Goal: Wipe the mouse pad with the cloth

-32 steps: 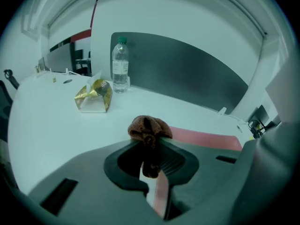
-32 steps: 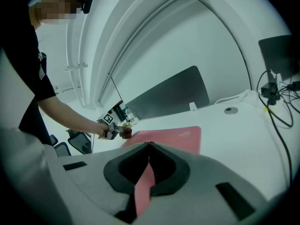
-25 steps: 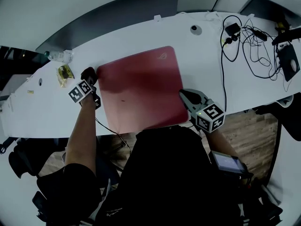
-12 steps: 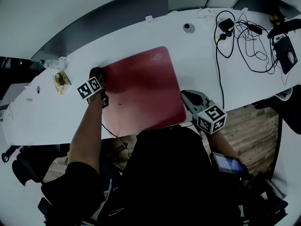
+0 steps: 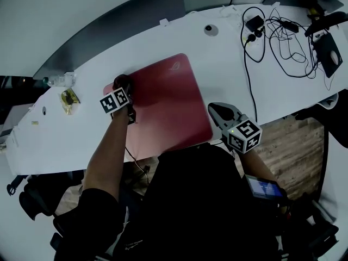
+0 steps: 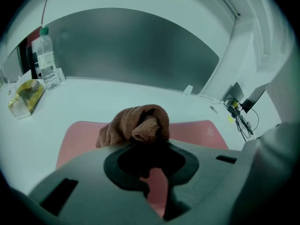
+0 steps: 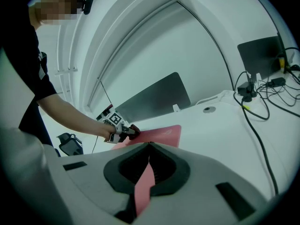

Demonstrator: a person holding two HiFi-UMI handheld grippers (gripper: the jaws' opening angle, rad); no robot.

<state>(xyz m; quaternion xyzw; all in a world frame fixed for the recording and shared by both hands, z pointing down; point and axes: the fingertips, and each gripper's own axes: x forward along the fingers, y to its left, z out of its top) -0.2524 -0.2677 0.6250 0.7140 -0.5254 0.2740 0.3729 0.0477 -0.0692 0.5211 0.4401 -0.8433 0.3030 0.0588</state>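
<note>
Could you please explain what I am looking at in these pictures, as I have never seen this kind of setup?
There is no robot here: a person holds a two-jawed gripper in each hand, and each gripper carries a marker cube and a camera. One picture comes from a camera on the person's head, looking down. The other two look along each gripper's jaws. On the white desk lie a red mouse pad, a water bottle, a gold packet and some cables. The left gripper is shut on a brown cloth that sits on the pad's far left part. The right gripper, jaws together and gripping nothing, is at the pad's near right corner.
</note>
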